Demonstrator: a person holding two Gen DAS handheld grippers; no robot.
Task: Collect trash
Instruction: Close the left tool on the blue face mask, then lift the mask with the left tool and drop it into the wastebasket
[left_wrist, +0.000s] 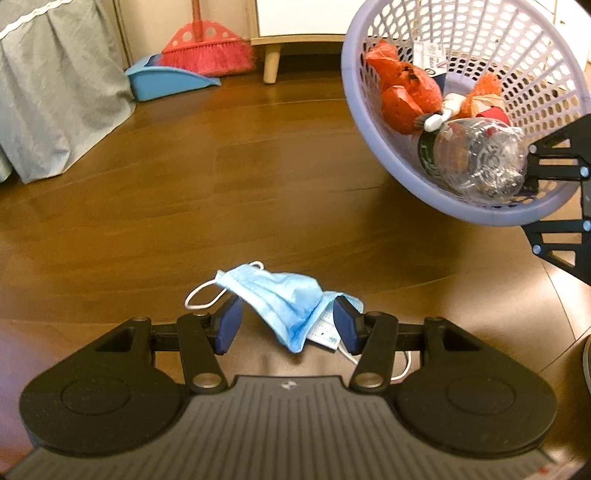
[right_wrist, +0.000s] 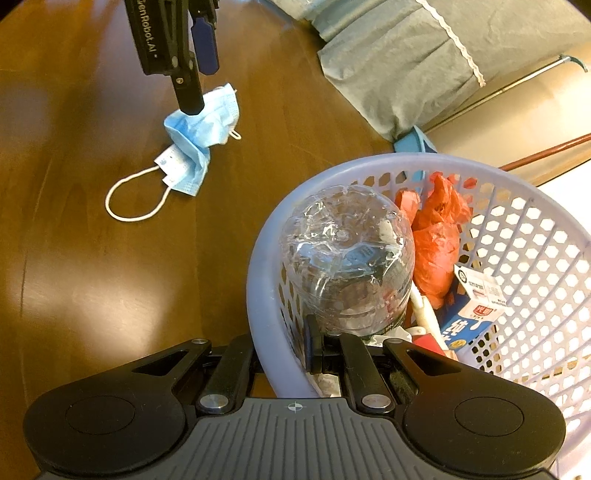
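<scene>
1. The left gripper is spread wide, its two blue pads standing on either side of a crumpled blue face mask with clear gaps between pad and cloth; it grips nothing.
2. From the right wrist view, that same left gripper comes down steeply from above, its tip right over the upper end of the face mask; whether it touches the cloth cannot be told.
3. The mask lies on the brown wooden floor, half folded over itself, one white ear loop stretched out flat beside it.
4. The right gripper is clamped on the near rim of a lavender plastic basket, one finger outside the wall and one inside, holding the basket tilted above the floor.
5. In the left view the basket hangs up and to the right of the mask, well apart from it, its open mouth facing the camera.
6. Inside sit a crushed clear plastic bottle, crumpled red plastic bags and a small milk carton.
7. Against the far wall stand a red broom and a blue dustpan, next to a grey fabric skirt.
</scene>
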